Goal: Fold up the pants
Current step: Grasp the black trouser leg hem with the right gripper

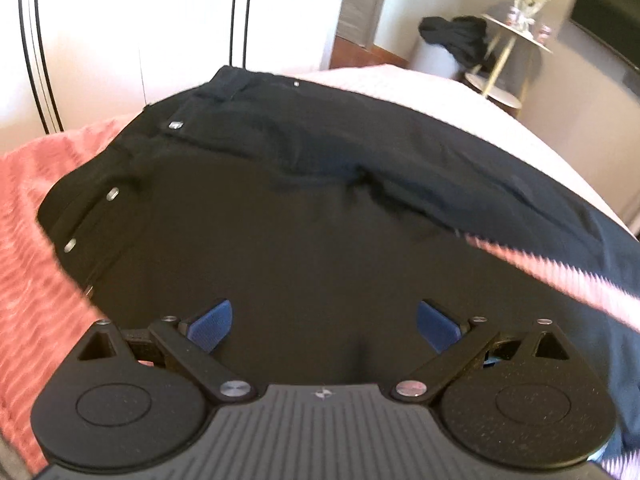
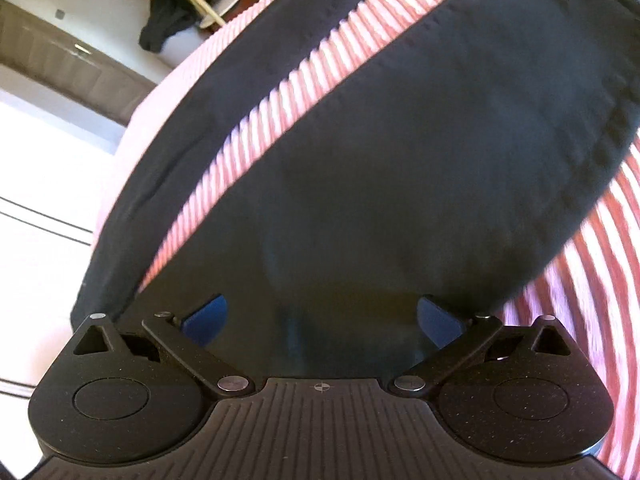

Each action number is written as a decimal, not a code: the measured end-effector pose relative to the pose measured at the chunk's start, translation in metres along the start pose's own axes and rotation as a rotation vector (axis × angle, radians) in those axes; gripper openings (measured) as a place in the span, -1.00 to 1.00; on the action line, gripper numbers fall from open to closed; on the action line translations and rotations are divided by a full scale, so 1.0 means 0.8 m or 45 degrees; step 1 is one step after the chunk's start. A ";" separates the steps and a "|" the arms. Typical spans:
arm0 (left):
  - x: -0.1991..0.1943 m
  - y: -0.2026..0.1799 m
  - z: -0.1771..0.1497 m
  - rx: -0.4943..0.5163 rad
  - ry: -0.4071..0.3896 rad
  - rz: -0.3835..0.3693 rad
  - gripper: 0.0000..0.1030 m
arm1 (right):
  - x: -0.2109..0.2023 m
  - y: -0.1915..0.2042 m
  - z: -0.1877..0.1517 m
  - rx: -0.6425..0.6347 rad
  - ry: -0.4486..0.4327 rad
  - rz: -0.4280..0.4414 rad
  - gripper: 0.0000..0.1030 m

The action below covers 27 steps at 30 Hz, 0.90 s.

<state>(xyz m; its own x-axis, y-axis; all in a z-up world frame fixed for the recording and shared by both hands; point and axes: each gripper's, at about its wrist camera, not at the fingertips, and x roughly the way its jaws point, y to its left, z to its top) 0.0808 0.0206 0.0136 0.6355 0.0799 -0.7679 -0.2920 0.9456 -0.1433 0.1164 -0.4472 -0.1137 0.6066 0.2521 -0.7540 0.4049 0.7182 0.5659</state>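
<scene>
Black pants (image 1: 304, 208) lie spread on a pink ribbed bedspread (image 1: 36, 216). In the left wrist view the waistband with metal buttons is at the left and the two legs run off to the right. My left gripper (image 1: 324, 326) is open, its blue pads (image 1: 212, 322) wide apart just above the upper leg fabric. In the right wrist view the two pant legs (image 2: 440, 152) lie side by side with a strip of bedspread (image 2: 280, 108) between them. My right gripper (image 2: 322, 320) is open over the lower part of the near leg, holding nothing.
A white wardrobe (image 1: 120, 32) stands behind the bed. A small round side table (image 1: 516, 36) with items and a dark garment (image 1: 456, 36) on a white bin sit at the far right. The bed edge falls away at the left in the right wrist view.
</scene>
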 end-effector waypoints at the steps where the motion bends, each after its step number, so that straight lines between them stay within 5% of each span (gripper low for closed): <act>1: 0.011 -0.005 0.007 -0.014 -0.011 0.018 0.92 | 0.003 0.000 -0.001 -0.021 0.016 -0.002 1.00; 7: 0.090 -0.037 0.029 0.024 -0.097 0.144 0.92 | 0.009 0.025 -0.038 -0.328 -0.046 -0.095 1.00; 11: 0.117 -0.033 0.022 0.129 -0.070 0.155 0.92 | 0.023 0.064 -0.038 -0.509 0.057 -0.245 1.00; 13: 0.106 -0.032 0.026 0.149 -0.132 0.132 0.92 | 0.021 0.076 -0.022 -0.489 0.104 -0.233 1.00; 15: 0.091 -0.026 0.035 0.121 -0.249 0.121 0.92 | 0.009 0.088 0.020 -0.400 0.055 -0.143 0.98; 19: 0.089 0.003 0.046 -0.030 -0.382 0.166 0.92 | 0.025 0.134 0.126 -0.273 -0.142 -0.167 0.98; 23: 0.101 0.027 0.049 -0.146 -0.419 0.155 0.92 | 0.079 0.168 0.241 -0.130 -0.239 -0.278 0.72; 27: 0.119 0.035 0.045 -0.173 -0.456 0.118 0.92 | 0.151 0.189 0.325 -0.048 -0.324 -0.516 0.53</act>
<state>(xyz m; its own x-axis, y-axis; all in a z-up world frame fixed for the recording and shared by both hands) 0.1589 0.0660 -0.0413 0.8040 0.2907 -0.5187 -0.4367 0.8808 -0.1833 0.4292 -0.4768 -0.0323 0.5552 -0.2168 -0.8030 0.6215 0.7498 0.2272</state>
